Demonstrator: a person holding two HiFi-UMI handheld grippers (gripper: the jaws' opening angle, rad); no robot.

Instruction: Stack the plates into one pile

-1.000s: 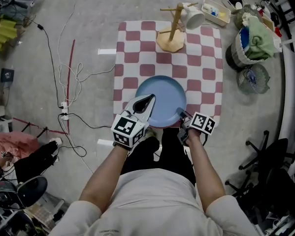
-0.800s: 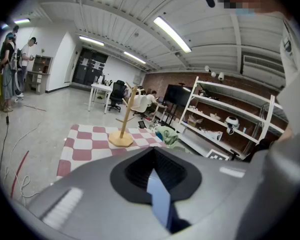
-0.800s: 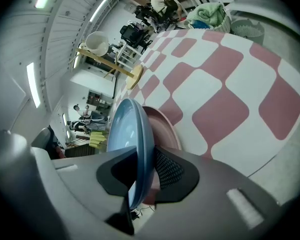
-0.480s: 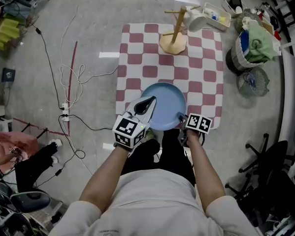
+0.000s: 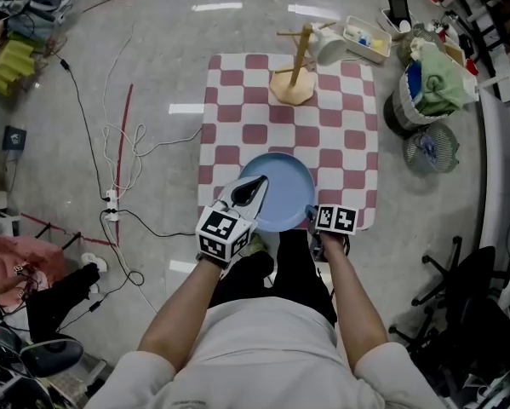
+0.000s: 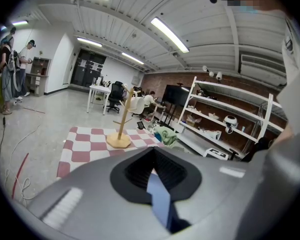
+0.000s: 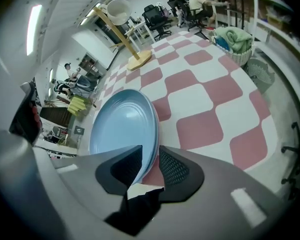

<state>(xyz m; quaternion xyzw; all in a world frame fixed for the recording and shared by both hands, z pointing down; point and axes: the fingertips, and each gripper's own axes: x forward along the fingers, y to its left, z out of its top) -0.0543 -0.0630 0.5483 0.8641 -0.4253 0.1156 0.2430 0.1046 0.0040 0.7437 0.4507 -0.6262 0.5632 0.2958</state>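
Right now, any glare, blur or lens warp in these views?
Head view: ceiling-light glare streaks on the glossy grey floor, otherwise sharp. Left gripper view: heavy fisheye, dark corners, near jaws soft. Right gripper view: round pale blue plate crisp, red-and-white checked cloth bowed by the lens.

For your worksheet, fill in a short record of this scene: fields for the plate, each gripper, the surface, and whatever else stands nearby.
Plate: one blue plate in view, at the near edge of the cloth
Left gripper: jaws closed on the plate's near-left rim
Right gripper: jaws on the plate's near-right rim
Surface: red-and-white checked cloth on the floor
Far edge of cloth: wooden mug tree with a white mug hung on it
Right of cloth: basket holding something green
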